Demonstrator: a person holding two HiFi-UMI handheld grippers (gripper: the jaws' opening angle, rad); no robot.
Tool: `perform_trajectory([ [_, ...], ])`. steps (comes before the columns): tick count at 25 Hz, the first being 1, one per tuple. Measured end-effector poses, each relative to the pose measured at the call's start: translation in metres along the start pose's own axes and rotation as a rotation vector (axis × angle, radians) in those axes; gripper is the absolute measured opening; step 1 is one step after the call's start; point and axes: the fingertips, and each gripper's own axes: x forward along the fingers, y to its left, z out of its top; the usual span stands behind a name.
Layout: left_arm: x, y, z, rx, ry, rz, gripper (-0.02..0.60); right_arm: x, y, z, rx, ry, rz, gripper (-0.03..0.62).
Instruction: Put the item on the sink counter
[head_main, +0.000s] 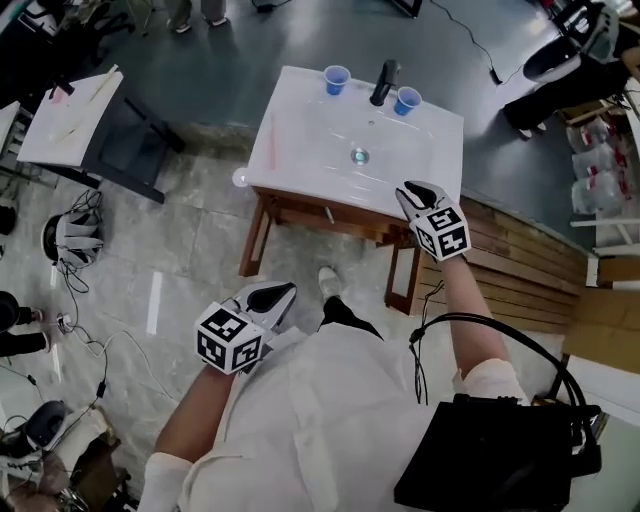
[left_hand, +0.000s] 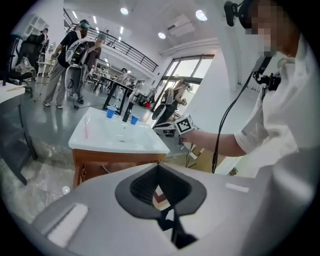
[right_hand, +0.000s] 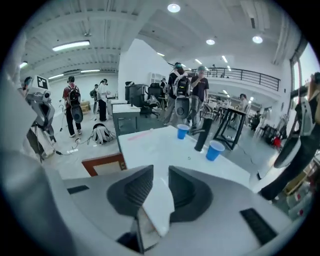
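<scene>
Pinching a flat white item between the two pads of the right gripper. Pads only part way apart, with the item filling the gap and poking out toward the camera. Cannot tell what sort of thing, only white and thin-looking.

Pressed together at the tips on the left gripper. Nothing held there.

Held over the front right corner of the sink counter by the right hand. Up in the air, by the look of it, and not resting on the white top.

Kept low on the left side, well apart from the sink counter, out in front of it and close to the person's white shirt.

At the back of the sink counter, all in a row: a blue cup, a black tap, a second blue cup. In the middle of the sink counter, a small round drain. Lots of bare white top near the front edge.

Not done yet. Item already in the grip and already at the sink counter, so maybe halfway there. Not yet set down.

Left to do, most likely: lower the item onto the bare top near the front right corner, spread the pads, then lift away. Best to stay clear of the bowl and the cups.
</scene>
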Motion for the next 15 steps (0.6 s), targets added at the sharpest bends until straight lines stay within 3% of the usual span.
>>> perform_trajectory([
  [8, 0.055, 0.011, 0.056, -0.068, -0.047, 0.091, 0.005, 0.076, -0.144, 0.037, -0.256, 0.063, -0.027, 0.074],
  [15, 0.079, 0.024, 0.072, -0.096, -0.04, 0.154, 0.005, 0.144, -0.201, 0.037, -0.376, 0.152, 0.023, 0.075],
])
